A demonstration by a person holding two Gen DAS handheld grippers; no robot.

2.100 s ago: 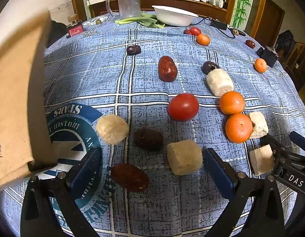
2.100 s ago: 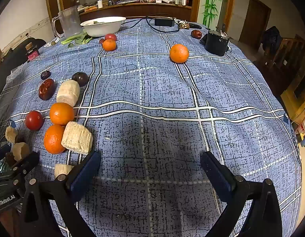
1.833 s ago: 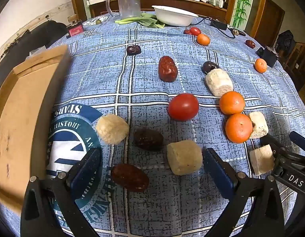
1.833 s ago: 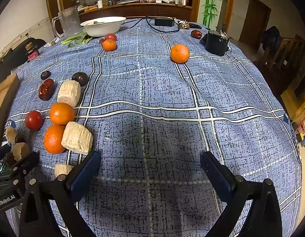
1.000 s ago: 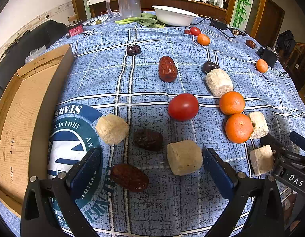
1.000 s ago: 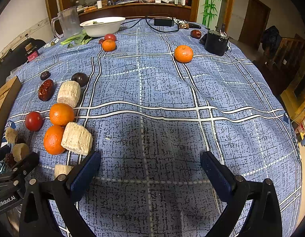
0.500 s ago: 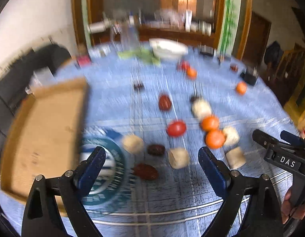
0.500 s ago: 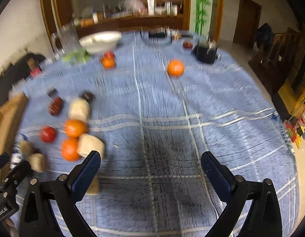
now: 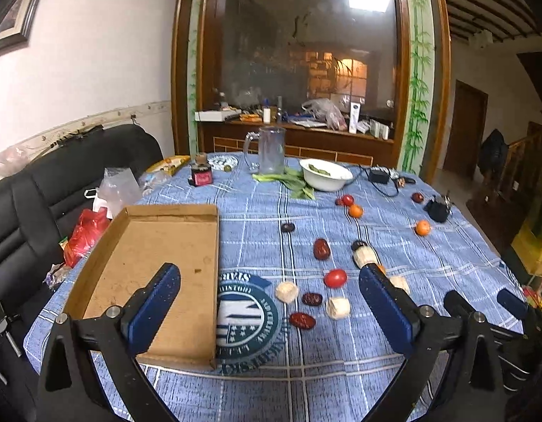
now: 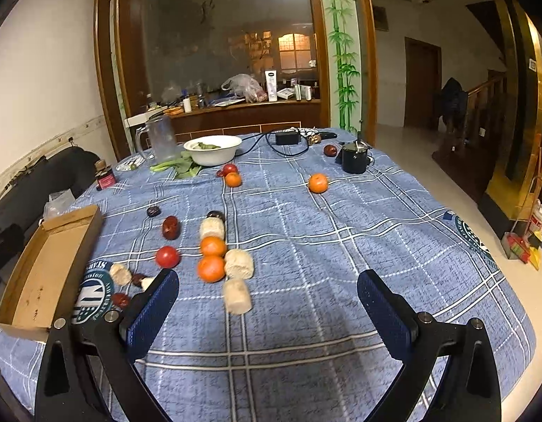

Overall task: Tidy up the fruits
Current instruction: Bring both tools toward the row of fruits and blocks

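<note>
The tomato (image 9: 335, 278) lies (untouched) beyond the left gripper's (image 9: 269, 302) spread fingers.

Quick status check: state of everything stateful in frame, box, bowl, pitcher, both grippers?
cardboard box: open-topped, empty, flat on the table's left edge
white bowl: upright, some greens inside
clear pitcher: upright, looks empty
left gripper: jaws wide, nothing between them
right gripper: jaws wide, nothing held
tomato: loose on the cloth, not boxed
</note>
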